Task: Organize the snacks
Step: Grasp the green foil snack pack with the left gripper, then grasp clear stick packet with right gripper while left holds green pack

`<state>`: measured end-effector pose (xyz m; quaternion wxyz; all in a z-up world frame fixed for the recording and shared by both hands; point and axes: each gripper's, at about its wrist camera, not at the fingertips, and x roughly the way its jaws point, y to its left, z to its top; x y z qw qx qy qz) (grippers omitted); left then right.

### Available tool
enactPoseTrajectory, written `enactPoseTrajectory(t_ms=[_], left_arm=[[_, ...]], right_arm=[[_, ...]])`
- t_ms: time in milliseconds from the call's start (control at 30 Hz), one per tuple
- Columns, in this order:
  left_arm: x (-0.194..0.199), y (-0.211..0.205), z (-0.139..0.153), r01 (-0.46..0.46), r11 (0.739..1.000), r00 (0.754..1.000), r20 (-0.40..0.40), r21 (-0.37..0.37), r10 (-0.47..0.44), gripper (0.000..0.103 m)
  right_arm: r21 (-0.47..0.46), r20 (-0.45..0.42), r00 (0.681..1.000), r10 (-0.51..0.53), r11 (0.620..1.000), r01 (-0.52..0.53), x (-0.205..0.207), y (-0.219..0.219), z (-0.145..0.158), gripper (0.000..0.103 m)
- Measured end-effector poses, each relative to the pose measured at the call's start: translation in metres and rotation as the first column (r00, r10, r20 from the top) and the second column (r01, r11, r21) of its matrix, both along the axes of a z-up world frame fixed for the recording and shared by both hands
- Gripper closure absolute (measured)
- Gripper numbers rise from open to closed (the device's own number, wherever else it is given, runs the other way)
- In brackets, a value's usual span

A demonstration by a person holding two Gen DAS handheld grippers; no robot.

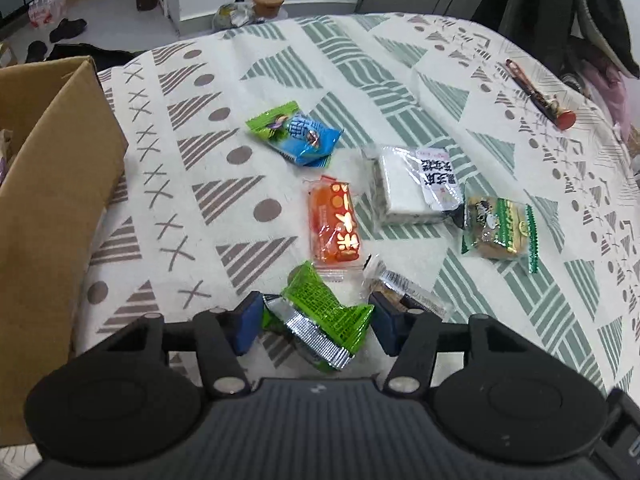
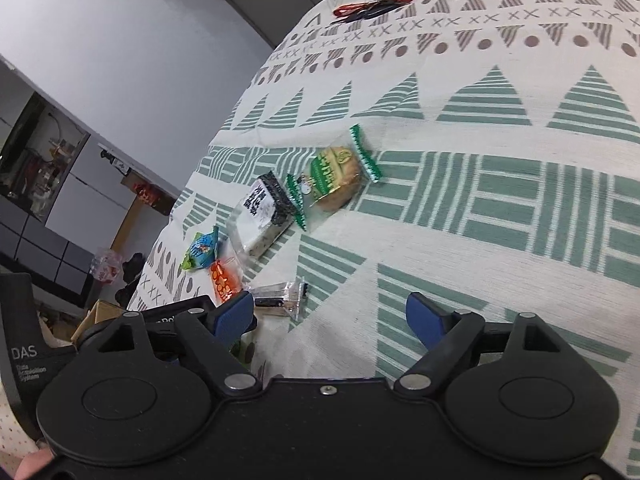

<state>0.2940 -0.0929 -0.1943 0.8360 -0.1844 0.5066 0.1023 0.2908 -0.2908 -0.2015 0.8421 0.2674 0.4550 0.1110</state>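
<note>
My left gripper (image 1: 316, 320) seems clamped on the green packet (image 1: 320, 316); the cardboard box (image 1: 52, 200) lies left. Right gripper (image 2: 330, 316) hangs apart, empty.

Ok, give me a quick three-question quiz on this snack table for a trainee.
1. True or false: the left gripper has a green snack packet between its fingers.
2. Which snack lies nearest the white wrapped cake? A) blue packet B) green-edged pastry C) orange packet
3. What stands at the table's left edge, in the left wrist view?

Key: 1 true; 2 B; 3 a cardboard box.
</note>
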Motion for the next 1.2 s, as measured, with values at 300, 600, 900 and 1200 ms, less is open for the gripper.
enactPoseTrajectory(t_ms=[300,600,900,1200], left_arm=[[-0.011,0.019,0.005,0.005,1.0,1.0,0.028,-0.022,-0.005,0.072],[-0.023,0.045,0.016,-0.033,0.999,0.998,0.054,-0.022,0.034,0.073],[-0.038,0.067,0.025,-0.064,0.998,0.996,0.064,-0.023,0.065,0.073],[-0.049,0.071,0.033,-0.062,0.997,0.994,0.088,-0.038,0.065,0.073]], right_arm=[[-0.031,0.031,0.998,0.057,0.998,-0.056,0.01,0.022,-0.004,0.02],[-0.051,0.046,0.993,0.106,0.993,-0.104,0.025,0.048,-0.007,0.022],[-0.201,0.101,0.978,0.183,0.966,-0.16,0.03,0.076,-0.004,0.026],[-0.235,0.152,0.961,0.23,0.953,-0.191,0.039,0.083,0.0,0.025]])
